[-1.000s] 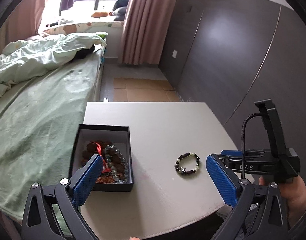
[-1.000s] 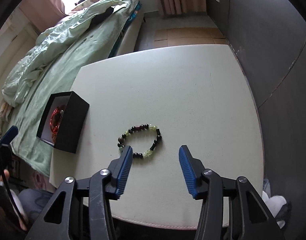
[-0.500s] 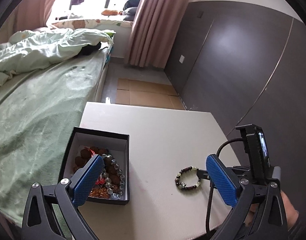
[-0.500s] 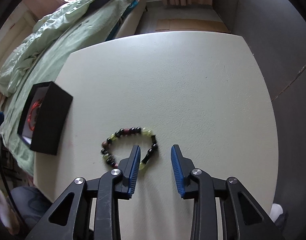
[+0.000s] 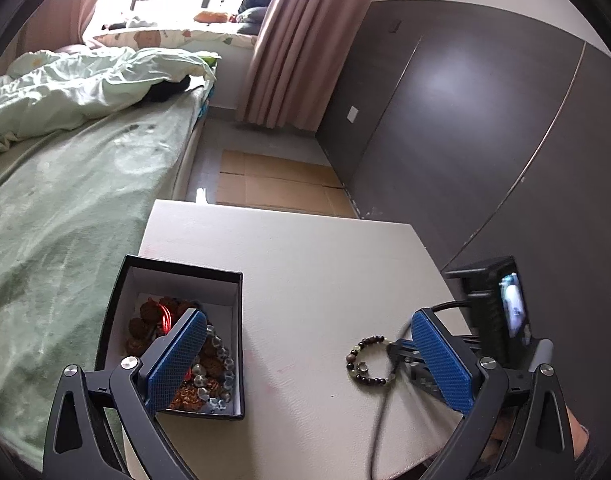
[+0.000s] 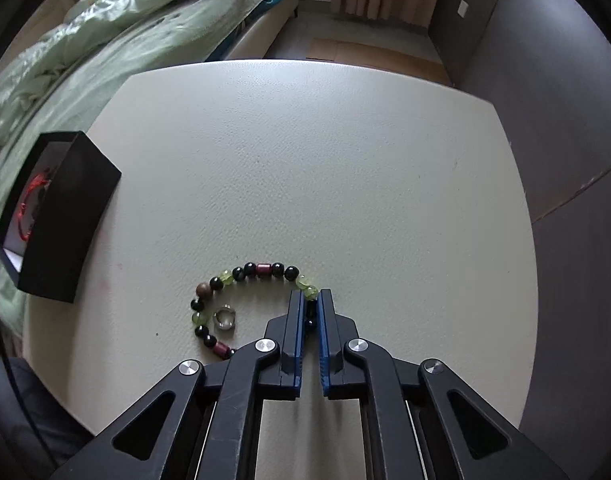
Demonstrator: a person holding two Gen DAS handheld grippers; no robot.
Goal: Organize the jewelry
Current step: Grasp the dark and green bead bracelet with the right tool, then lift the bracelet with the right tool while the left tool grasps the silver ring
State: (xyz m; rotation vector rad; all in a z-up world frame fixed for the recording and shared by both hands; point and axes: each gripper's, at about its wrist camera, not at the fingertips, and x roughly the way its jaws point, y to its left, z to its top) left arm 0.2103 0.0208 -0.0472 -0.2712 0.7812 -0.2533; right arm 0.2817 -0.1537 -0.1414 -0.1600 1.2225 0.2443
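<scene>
- right gripper (image 6: 310,308) is clamped on the beaded bracelet (image 6: 241,280); the blue pads pinch the right side of the loop, dark beads showing in the slit between them.
- bracelet lies flat on the white table (image 6: 305,160), toward the near edge, the rest of the loop curling out to the left of the fingers.
- a small silver ring (image 6: 224,317) sits inside the loop, just beside the beads. can't tell if it's strung on or loose.
- black jewelry box (image 5: 177,340) is open at the table's left edge, well apart from the bracelet, already holding bead strands and something red.
- left gripper (image 5: 305,356) hangs over the near edge with pads wide apart, nothing between them.
- risks, my read:
  - the grip looks to be on one or two round beads only; they could squirt out of the pads on the lift.
  - if the ring is loose it stays behind or gets flicked off the near edge.
  - the hanging loop could catch the box wall on the way in and drape over the rim.
  - the box is light and near the edge; a knock could push it off toward the bed (image 5: 65,220).
</scene>
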